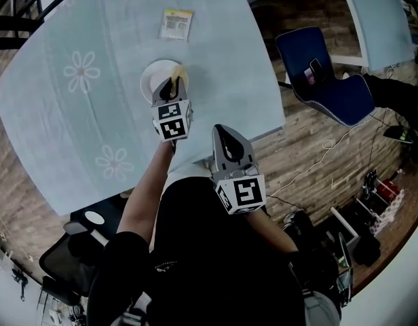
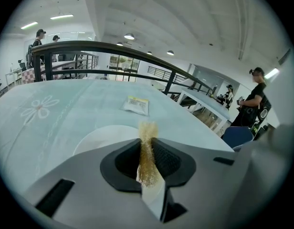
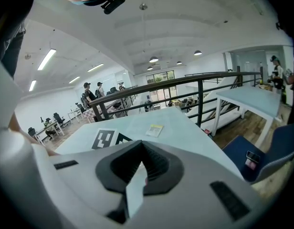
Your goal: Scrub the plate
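Observation:
A white plate point(image 1: 157, 75) lies on the table with the pale blue flowered cloth point(image 1: 73, 114). My left gripper point(image 1: 172, 85) hovers over the plate's near right part, shut on a yellowish scrub pad point(image 1: 180, 75). In the left gripper view the pad point(image 2: 147, 151) stands pinched upright between the jaws, with the plate point(image 2: 101, 137) just beyond them. My right gripper point(image 1: 225, 134) hangs at the table's near edge, above the person's lap. Its jaws point(image 3: 143, 152) are shut with nothing in them.
A small yellow-and-white packet point(image 1: 176, 24) lies on the cloth beyond the plate. A blue chair point(image 1: 331, 83) stands to the right on the wooden floor, and a dark chair point(image 1: 73, 250) at the lower left. Cables and gear lie on the floor at right.

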Demonstrator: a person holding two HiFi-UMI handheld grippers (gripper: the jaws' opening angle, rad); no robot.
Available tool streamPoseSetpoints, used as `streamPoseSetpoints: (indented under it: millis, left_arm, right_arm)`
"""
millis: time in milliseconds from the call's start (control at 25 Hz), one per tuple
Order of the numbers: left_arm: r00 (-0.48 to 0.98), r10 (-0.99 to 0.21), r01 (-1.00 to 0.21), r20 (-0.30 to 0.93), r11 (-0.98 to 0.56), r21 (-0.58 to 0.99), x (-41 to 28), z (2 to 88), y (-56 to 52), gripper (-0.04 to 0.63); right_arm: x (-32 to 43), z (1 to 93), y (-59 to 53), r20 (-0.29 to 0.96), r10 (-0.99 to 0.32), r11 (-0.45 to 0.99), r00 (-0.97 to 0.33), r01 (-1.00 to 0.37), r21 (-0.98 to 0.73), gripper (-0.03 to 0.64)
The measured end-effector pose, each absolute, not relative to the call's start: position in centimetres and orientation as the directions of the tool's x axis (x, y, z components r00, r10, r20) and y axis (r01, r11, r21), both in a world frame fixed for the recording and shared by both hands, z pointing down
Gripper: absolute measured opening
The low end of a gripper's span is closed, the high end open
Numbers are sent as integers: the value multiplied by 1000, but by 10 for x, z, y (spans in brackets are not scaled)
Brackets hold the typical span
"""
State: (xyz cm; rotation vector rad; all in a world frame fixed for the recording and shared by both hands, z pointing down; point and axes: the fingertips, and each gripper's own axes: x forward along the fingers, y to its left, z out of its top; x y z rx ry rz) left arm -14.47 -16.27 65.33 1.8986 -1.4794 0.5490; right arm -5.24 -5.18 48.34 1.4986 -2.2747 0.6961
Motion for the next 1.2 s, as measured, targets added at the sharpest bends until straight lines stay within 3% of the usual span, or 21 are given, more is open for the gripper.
streamPoseSetpoints:
  millis: [1200]
  left_arm:
    - [105, -633, -994, 767, -52, 93, -196, 673, -165, 71]
  right_arm:
    - [-67, 487, -59, 524, -735, 374, -430, -902, -214, 9]
